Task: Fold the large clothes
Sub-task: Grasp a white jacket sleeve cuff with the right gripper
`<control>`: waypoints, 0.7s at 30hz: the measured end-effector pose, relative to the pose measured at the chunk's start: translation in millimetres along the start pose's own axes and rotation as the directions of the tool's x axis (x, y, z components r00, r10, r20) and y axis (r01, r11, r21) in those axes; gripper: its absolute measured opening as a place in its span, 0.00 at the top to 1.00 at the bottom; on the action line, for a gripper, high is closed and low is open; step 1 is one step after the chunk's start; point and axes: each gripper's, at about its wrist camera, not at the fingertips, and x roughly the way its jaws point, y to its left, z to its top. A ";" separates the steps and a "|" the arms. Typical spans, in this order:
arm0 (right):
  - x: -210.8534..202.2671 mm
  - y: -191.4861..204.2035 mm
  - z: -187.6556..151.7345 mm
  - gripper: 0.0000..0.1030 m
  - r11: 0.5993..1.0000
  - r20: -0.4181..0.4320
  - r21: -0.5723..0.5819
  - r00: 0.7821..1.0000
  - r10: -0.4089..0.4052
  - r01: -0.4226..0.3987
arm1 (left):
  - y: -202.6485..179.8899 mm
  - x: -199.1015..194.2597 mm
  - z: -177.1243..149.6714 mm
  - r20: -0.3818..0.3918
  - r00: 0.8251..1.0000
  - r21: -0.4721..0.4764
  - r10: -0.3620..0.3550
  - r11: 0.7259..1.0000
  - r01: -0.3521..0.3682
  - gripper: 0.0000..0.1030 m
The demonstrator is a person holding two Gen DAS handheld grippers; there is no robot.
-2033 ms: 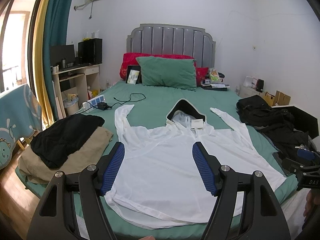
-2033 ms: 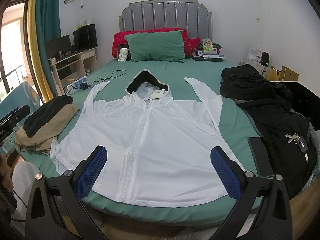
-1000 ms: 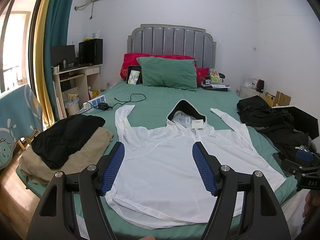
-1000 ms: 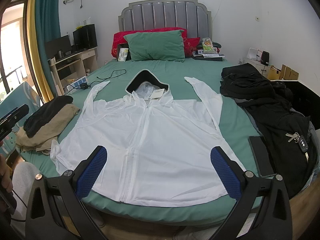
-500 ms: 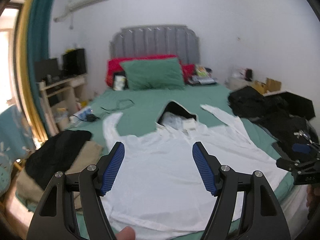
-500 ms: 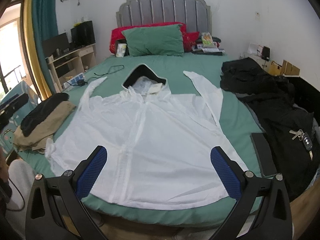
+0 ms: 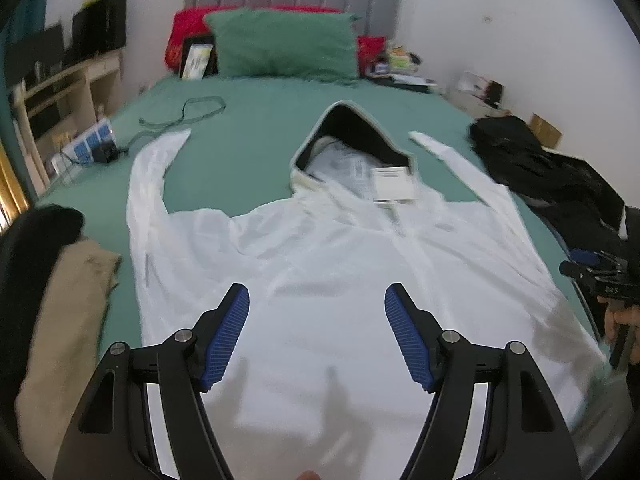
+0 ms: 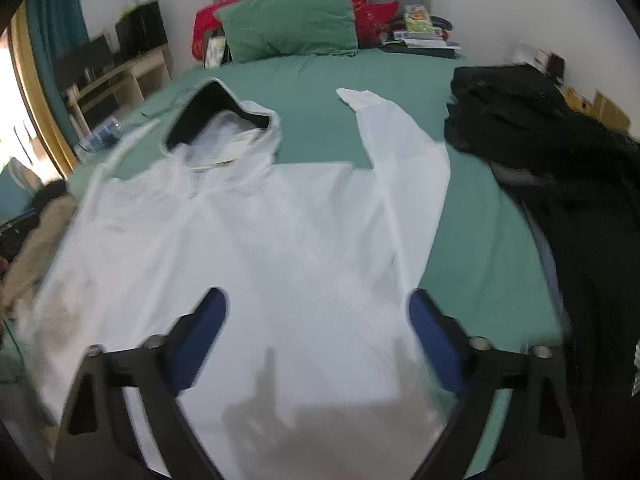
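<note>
A white hooded zip jacket [image 7: 328,264] lies flat, front up, on the green bed, sleeves spread upward and hood with dark lining at the top; it also shows in the right wrist view [image 8: 280,240]. My left gripper [image 7: 316,312] is open and empty, low over the jacket's lower left half. My right gripper [image 8: 320,320] is open and empty, over the jacket's lower right half. The right gripper's body shows at the right edge of the left wrist view [image 7: 600,280].
Folded black and tan clothes [image 7: 60,280] lie at the bed's left edge. A heap of black garments [image 8: 560,184] fills the right side. Green pillow [image 7: 284,44], red pillows and small items sit by the headboard. A cable [image 7: 188,112] lies at the upper left.
Both grippers have moved forward and down over the jacket, which now fills much more of both views. Both views are blurred by motion. The jaws stay open.
</note>
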 end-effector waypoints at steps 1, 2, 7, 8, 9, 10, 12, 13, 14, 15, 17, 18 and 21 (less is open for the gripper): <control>19.3 -7.1 14.4 0.27 1.000 -0.015 -0.023 1.000 -0.014 0.014 | 7.2 12.5 3.4 -0.004 1.000 -0.006 -0.004 1.000 0.004 0.29; 35.6 -14.7 26.8 0.30 0.999 -0.033 -0.028 0.999 -0.021 0.021 | 15.8 26.7 6.7 -0.009 1.000 -0.014 0.010 1.000 -0.010 0.29; 113.0 -46.3 98.3 0.30 0.997 -0.057 -0.053 0.997 -0.053 0.050 | 53.1 77.1 17.5 -0.057 0.993 -0.060 0.106 0.992 -0.109 0.25; 125.5 -49.8 110.1 0.30 0.997 -0.062 -0.058 0.996 -0.062 0.059 | 59.4 81.4 16.8 -0.051 0.991 -0.078 0.126 0.988 -0.130 0.25; 141.3 -53.5 123.4 0.30 0.996 -0.072 -0.058 0.995 -0.072 0.068 | 68.9 89.6 16.7 -0.059 0.987 -0.103 0.149 0.982 -0.155 0.25; 154.3 -57.0 133.0 0.30 0.996 -0.079 -0.048 0.994 -0.075 0.071 | 74.9 95.5 17.5 -0.070 0.985 -0.115 0.160 0.979 -0.167 0.25; 189.7 -64.6 154.4 0.30 0.998 -0.099 -0.012 0.993 -0.066 0.065 | 88.5 100.6 17.3 -0.078 0.976 -0.122 0.202 0.970 -0.211 0.25; 204.8 -67.0 161.4 0.30 0.998 -0.114 -0.005 0.991 -0.070 0.070 | 93.1 100.1 17.0 -0.074 0.972 -0.126 0.222 0.965 -0.230 0.25; 217.1 -68.0 167.6 0.30 0.997 -0.127 -0.003 0.989 -0.077 0.077 | 98.2 99.5 16.9 -0.074 0.970 -0.132 0.231 0.962 -0.239 0.25; 227.8 -68.5 173.7 0.30 0.996 -0.134 -0.005 0.987 -0.087 0.087 | 104.1 98.8 17.2 -0.074 0.969 -0.138 0.237 0.960 -0.245 0.25; 246.5 -68.3 185.1 0.30 0.995 -0.142 -0.002 0.985 -0.094 0.095 | 110.9 99.3 18.1 -0.080 0.964 -0.142 0.255 0.954 -0.264 0.25; 251.5 -67.1 189.8 0.30 0.995 -0.132 -0.005 0.987 -0.094 0.095 | 114.1 99.0 17.6 -0.085 0.957 -0.143 0.277 0.947 -0.287 0.25; 256.6 -65.6 199.0 0.73 0.997 -0.112 -0.022 0.991 -0.073 0.071 | 121.5 99.1 18.8 -0.088 0.949 -0.127 0.303 0.941 -0.313 0.25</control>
